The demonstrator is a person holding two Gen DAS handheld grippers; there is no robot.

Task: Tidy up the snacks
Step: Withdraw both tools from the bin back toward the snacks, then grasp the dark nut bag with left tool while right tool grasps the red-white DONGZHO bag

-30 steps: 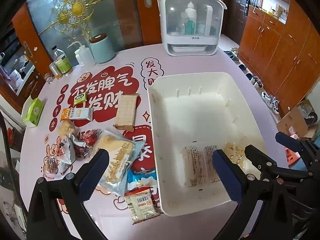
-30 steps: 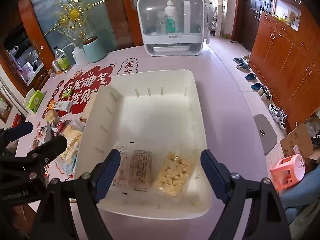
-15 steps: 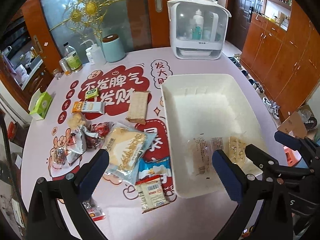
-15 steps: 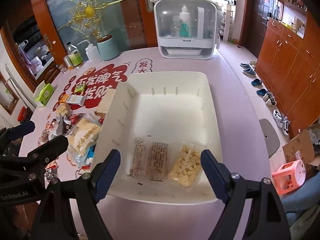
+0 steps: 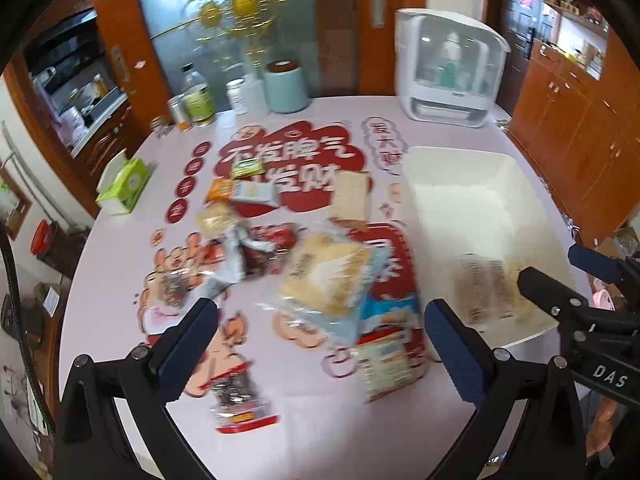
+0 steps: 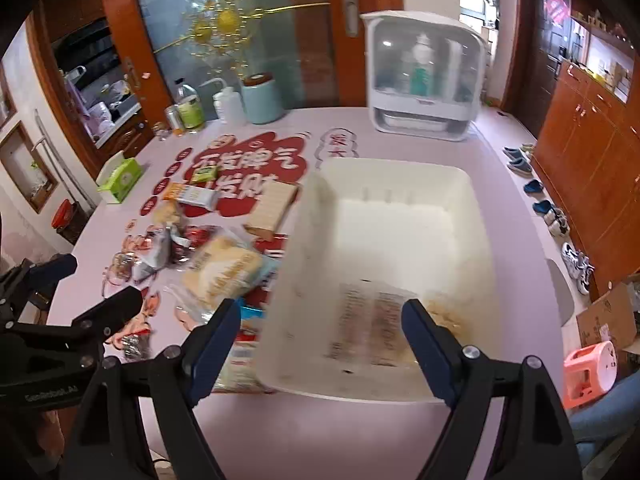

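L hand-held gripper (image 5: 320, 334) open, snacks (image 5: 326, 276) below

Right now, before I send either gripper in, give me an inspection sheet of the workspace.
Surface: pink table with red printed cartoons.
Job's things: white bin holds two packets at its near end; loose snacks lie left of it.
Clutter: tissue box, bottles, teal canister, white cabinet.
Grippers: left gripper and right gripper open, holding nothing.
Cables: nothing seen.
Surroundings: wooden cupboards, shoes, pink stool.
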